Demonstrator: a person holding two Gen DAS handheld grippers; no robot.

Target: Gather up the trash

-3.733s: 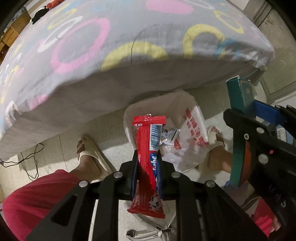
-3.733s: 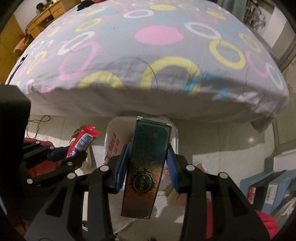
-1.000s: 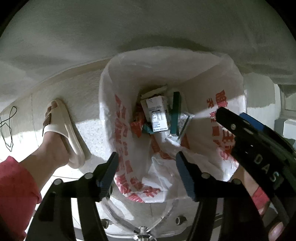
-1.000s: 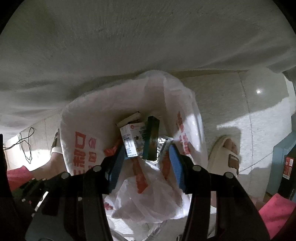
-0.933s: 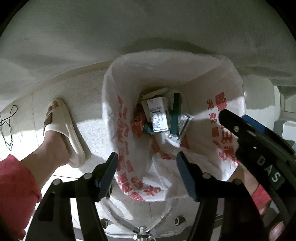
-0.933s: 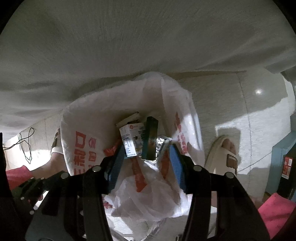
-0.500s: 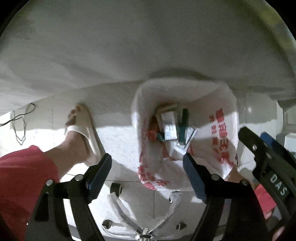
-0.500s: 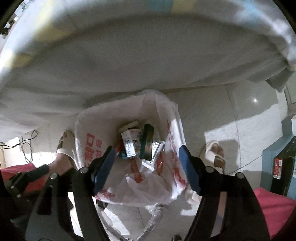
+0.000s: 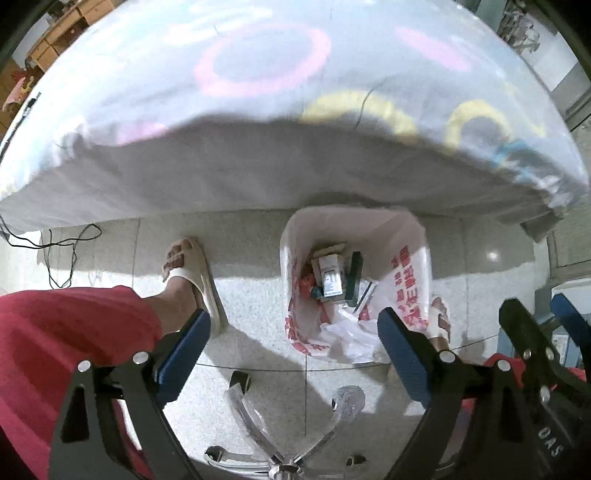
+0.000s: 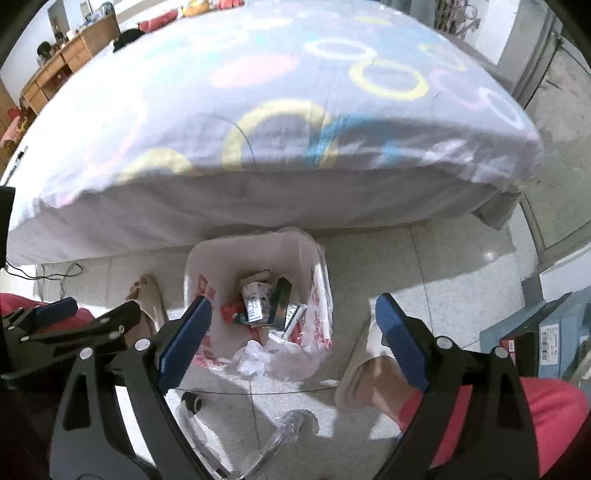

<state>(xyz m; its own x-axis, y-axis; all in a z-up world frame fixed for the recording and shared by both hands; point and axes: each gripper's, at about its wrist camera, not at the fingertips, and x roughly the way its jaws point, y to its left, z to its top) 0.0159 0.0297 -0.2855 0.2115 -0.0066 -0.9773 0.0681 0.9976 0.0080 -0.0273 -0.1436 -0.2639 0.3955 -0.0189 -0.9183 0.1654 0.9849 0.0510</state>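
Your left gripper (image 9: 293, 343) and right gripper (image 10: 291, 341) are opening wide with nothing between them, the trash (image 10: 267, 302) lies in the bag (image 10: 317, 291), and the bed (image 10: 258, 110) shows none left.

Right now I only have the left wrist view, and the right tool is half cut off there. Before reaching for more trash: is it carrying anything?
Observer: No. The right tool has its jaws opening, with nothing between them.
Operator: Anything at the far end of the bed?
Observer: A black item lies there; it is too blurred to identify.
Operator: And the floor on the right?
Observer: Blue cartons stand there, away from the bin bag.
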